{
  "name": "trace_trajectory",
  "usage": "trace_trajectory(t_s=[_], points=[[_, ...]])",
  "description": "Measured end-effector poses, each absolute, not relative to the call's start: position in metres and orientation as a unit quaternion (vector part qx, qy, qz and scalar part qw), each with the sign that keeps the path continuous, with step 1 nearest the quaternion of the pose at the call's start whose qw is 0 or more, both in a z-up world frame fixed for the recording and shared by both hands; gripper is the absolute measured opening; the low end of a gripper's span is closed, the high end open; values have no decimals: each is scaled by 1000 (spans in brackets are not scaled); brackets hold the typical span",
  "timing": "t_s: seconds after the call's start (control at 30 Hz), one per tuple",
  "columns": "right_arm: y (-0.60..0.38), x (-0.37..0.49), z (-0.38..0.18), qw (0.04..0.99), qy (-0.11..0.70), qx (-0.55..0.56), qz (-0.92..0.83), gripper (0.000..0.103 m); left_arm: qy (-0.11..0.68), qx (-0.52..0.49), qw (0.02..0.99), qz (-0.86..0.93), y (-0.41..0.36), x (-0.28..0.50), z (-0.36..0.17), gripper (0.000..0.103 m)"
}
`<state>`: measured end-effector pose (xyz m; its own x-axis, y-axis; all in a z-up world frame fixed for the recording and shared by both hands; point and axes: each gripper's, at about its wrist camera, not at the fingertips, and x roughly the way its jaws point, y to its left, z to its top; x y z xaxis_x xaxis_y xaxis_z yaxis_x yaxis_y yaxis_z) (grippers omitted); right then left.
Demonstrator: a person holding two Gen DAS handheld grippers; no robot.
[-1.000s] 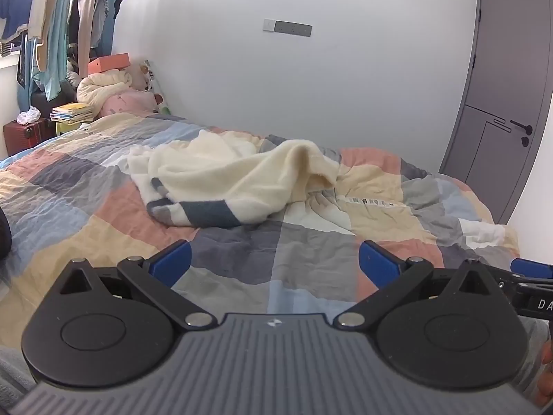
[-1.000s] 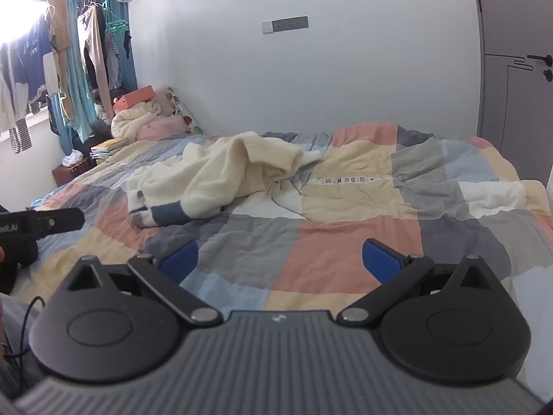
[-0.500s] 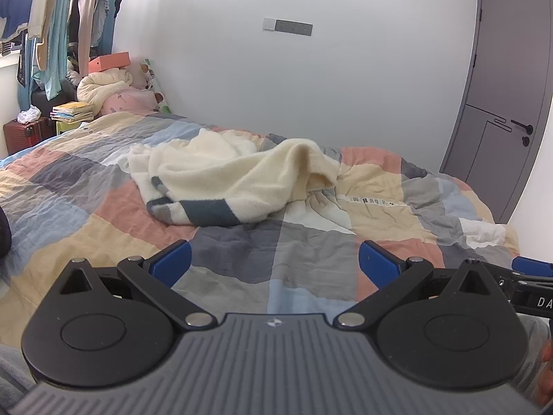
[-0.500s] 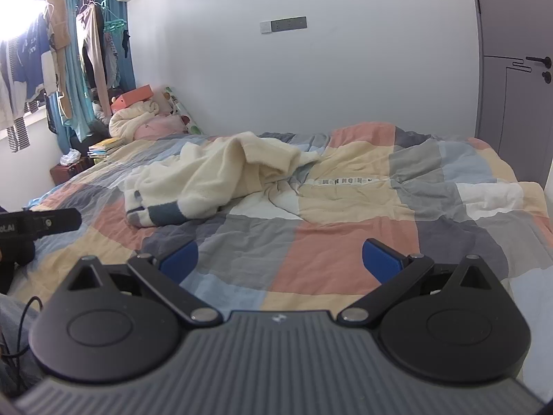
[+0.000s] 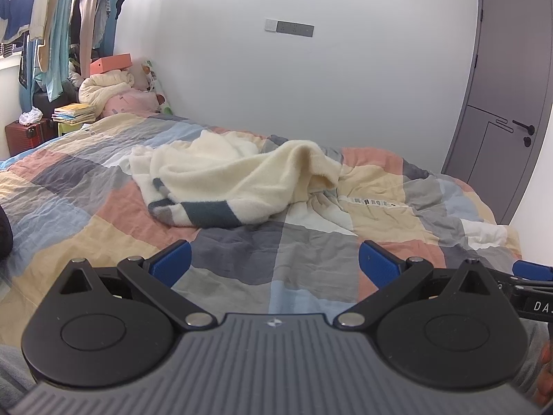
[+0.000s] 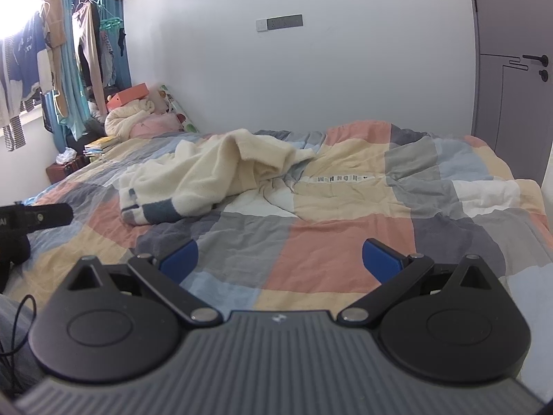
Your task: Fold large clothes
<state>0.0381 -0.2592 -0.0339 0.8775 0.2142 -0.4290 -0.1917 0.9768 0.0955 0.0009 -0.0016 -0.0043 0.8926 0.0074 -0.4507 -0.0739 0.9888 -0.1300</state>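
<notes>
Garment point(image 5: 235, 183) lying crumpled, unfolded, on bed point(image 5: 311, 263), toward far wall; striped hem facing near edge. Left gripper point(image 5: 274, 264) hovering well short of it, jaws wide, holding nothing. Right gripper point(image 6: 280, 259) likewise, jaws wide, empty. Risks: pinching quilt along with fleece, since cover is wrinkling beneath; grabbing bunched layers, not single edge, giving crooked fold.
</notes>
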Motion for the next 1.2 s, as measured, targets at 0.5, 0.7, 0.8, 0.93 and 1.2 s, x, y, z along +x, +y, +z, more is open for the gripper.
trace_trajectory(t_s=[0.5,0.7,0.8,0.93,1.2], points=[[-259,38,-35,970,219,23,100,103,233,-68,970,25,-8,2,-3,103],[-259,40,-39,968,226,26,101,103,230,-71,970,29,-6,1,-5,103],[-261,41,-40,968,229,30,100,103,231,-69,970,30,-6,2,-7,103],[-261,41,-40,968,228,29,100,103,234,-72,969,26,-5,3,-9,103],[-260,41,-44,967,231,32,101,103,226,-51,972,33,-9,3,-10,103]])
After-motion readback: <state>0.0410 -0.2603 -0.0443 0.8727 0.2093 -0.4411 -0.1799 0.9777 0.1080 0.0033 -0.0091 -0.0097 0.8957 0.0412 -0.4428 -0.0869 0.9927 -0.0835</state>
